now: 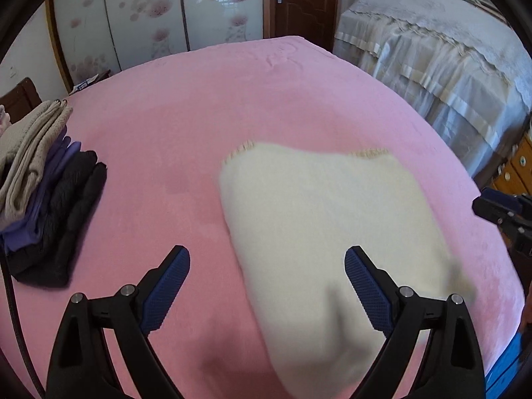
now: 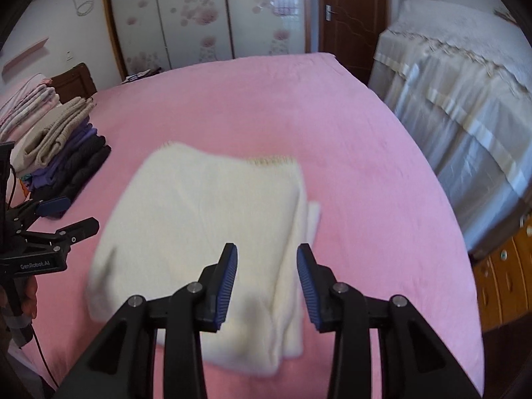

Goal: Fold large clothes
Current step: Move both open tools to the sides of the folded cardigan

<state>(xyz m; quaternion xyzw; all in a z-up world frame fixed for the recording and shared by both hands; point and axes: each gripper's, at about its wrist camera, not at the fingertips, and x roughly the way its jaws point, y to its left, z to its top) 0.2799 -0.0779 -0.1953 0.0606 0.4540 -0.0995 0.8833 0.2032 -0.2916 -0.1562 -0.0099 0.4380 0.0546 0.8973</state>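
A cream knitted garment (image 1: 326,232) lies folded into a thick rectangle on the pink bed (image 1: 199,106); it also shows in the right wrist view (image 2: 212,226), blurred. My left gripper (image 1: 267,259) is open and empty, above the garment's left edge. My right gripper (image 2: 267,256) is open and empty, above the garment's near right part. The left gripper shows at the left edge of the right wrist view (image 2: 68,214), open. The right gripper's body shows at the right edge of the left wrist view (image 1: 505,212).
A stack of folded clothes (image 1: 43,179), beige on purple on black, sits at the bed's left side, also in the right wrist view (image 2: 63,146). A second bed with a pale cover (image 1: 442,60) stands on the right. Wardrobe doors (image 2: 199,16) and a wooden door (image 2: 349,16) are behind.
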